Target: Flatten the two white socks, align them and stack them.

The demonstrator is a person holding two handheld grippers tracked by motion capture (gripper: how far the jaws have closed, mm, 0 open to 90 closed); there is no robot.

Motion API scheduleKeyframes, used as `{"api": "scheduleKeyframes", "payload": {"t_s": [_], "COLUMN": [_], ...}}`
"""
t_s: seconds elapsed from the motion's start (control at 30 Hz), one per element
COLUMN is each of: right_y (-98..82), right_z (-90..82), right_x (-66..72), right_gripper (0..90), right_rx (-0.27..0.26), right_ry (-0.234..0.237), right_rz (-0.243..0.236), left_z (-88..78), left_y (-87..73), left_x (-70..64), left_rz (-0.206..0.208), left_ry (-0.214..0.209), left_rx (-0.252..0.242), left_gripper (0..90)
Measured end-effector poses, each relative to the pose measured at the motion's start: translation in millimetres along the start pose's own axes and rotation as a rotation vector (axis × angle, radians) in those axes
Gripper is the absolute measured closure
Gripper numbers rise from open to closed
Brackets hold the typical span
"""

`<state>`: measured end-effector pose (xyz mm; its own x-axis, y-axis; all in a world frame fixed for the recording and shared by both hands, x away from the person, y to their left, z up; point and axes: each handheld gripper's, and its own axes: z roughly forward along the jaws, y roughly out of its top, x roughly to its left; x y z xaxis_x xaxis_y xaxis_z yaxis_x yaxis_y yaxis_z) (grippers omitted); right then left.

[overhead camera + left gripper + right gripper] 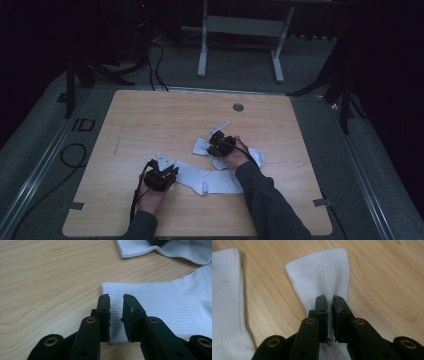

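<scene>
- Two white ribbed socks lie flat on a pale wood-grain table, well apart from its edges.
- The near sock lies lengthwise in front of the person; the left gripper pinches the edge of its ribbed cuff, fabric between the narrow-set jaws.
- The far sock lies just beyond; the right gripper clamps a raised fold of its knit.
- Both grippers are black, with flat pads.

We wear dark long sleeves. Our left gripper and right gripper are black with brass-ringed screw holes. Black cables trail from them.
</scene>
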<state>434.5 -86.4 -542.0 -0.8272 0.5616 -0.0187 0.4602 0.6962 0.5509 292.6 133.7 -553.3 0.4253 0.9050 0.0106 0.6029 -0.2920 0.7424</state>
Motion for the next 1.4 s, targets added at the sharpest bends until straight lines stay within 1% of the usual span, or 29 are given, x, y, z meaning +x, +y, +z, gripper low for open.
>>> {"api": "scheduleKeyframes", "payload": {"t_s": [0.1, 0.13, 0.17, 0.2, 0.3, 0.33, 0.37, 0.43, 0.47, 0.5, 0.57, 0.6, 0.7, 0.73, 0.77, 0.8, 0.87, 0.97, 1.03, 1.1, 1.13, 1.17, 1.23, 1.3, 1.33, 1.4], "right_y": [-1.4, -1.9, -2.5, -2.5, -1.5, -0.2, -0.2, 1.8, 4.3, 4.3, 7.0, 7.8, 11.7, 14.4, 15.8, 15.8, 18.7, 21.2, 21.7, 21.2, 19.4, 19.4, 16.9, 13.1, 7.5, 4.0], "right_z": [-4.0, -7.1, -15.8, -15.8, -37.1, -50.6, -50.6, -65.6, -79.8, -79.8, -94.5, -98.9, -115.1, -125.8, -131.1, -131.1, -142.6, -154.8, -161.7, -167.5, -172.4, -172.4, -175.6, -178.7, -182.1, -184.0], "right_x": [-2.2, -3.3, -5.5, -5.5, -9.5, -11.3, -11.3, -12.7, -12.3, -12.3, -10.6, -10.0, -5.1, -1.0, 1.1, 1.1, 6.6, 12.6, 16.6, 21.4, 26.9, 26.9, 31.6, 35.0, 38.2, 39.9], "right_gripper": [84.0, 84.0, 84.2, 84.2, 84.2, 84.2, 84.2, 84.3, 84.3, 84.3, 84.3, 84.2, 84.3, 84.3, 84.2, 84.2, 84.2, 84.1, 84.1, 84.1, 84.1, 84.1, 84.0, 84.0, 83.9, 83.9], "right_rx": [-0.001, -0.008, -0.034, -0.034, -0.086, -0.119, -0.119, -0.157, -0.189, -0.189, -0.226, -0.236, -0.272, -0.299, -0.312, -0.312, -0.336, -0.365, -0.383, -0.393, -0.403, -0.403, -0.403, -0.407, -0.409, -0.409], "right_ry": [0.004, 0.006, 0.013, 0.013, 0.018, 0.024, 0.024, 0.033, 0.032, 0.032, 0.038, 0.043, 0.039, 0.04, 0.041, 0.041, 0.034, 0.022, 0.026, 0.03, 0.042, 0.042, 0.039, 0.052, 0.058, 0.06], "right_rz": [0.01, 0.015, 0.027, 0.027, 0.036, 0.039, 0.039, 0.043, 0.036, 0.036, 0.032, 0.031, 0.011, -0.001, -0.013, -0.013, -0.035, -0.058, -0.071, -0.086, -0.098, -0.098, -0.115, -0.116, -0.119, -0.119], "left_z": [-0.2, -0.4, -0.5, -0.5, -0.1, 0.1, 0.5, 1.0, 0.9, 0.9, 0.6, 0.7, 0.9, 1.0, 1.1, 1.2, 1.5, 2.9, 3.5, 3.6, 3.7, 4.0, 4.8, 5.0, 4.9, 4.9], "left_y": [0.0, 0.0, 0.0, 0.0, 0.0, 0.0, -0.1, -0.3, -0.3, -0.3, -0.3, -0.3, -0.4, -0.3, -0.4, -0.4, -0.5, -0.9, -1.1, -1.1, -1.1, -1.2, -1.4, -1.4, -1.5, -1.5], "left_x": [0.7, 1.0, 1.0, 1.0, 0.6, 0.5, 0.4, 0.2, -0.1, -0.1, 0.4, 0.6, 0.9, 0.8, 0.8, 0.9, 0.6, 0.3, 0.4, 0.5, 0.5, 0.5, 0.6, 0.6, 0.6, 0.8], "left_rz": [-0.007, -0.006, -0.006, -0.006, -0.006, -0.005, -0.005, -0.006, -0.005, -0.005, -0.004, -0.004, -0.003, -0.005, -0.006, -0.004, -0.005, -0.006, -0.004, -0.002, -0.002, -0.002, -0.001, -0.001, -0.001, -0.002], "left_ry": [0.002, 0.003, 0.004, 0.004, 0.004, 0.003, 0.003, 0.004, 0.004, 0.004, 0.003, 0.003, 0.003, 0.005, 0.004, 0.005, 0.004, 0.004, 0.005, 0.004, 0.004, 0.004, 0.005, 0.005, 0.005, 0.004], "left_rx": [-0.002, -0.003, -0.004, -0.004, -0.002, -0.002, -0.003, 0.001, -0.001, -0.001, 0.001, 0.002, 0.003, 0.002, 0.003, 0.003, 0.003, 0.013, 0.016, 0.019, 0.02, 0.021, 0.027, 0.027, 0.028, 0.03], "left_gripper": [75.6, 75.6, 75.6, 75.6, 75.6, 75.6, 75.6, 75.6, 75.6, 75.6, 75.6, 75.6, 75.6, 75.6, 75.6, 75.6, 75.6, 75.6, 75.6, 75.6, 75.6, 75.6, 75.6, 75.6, 75.6, 75.6]}}
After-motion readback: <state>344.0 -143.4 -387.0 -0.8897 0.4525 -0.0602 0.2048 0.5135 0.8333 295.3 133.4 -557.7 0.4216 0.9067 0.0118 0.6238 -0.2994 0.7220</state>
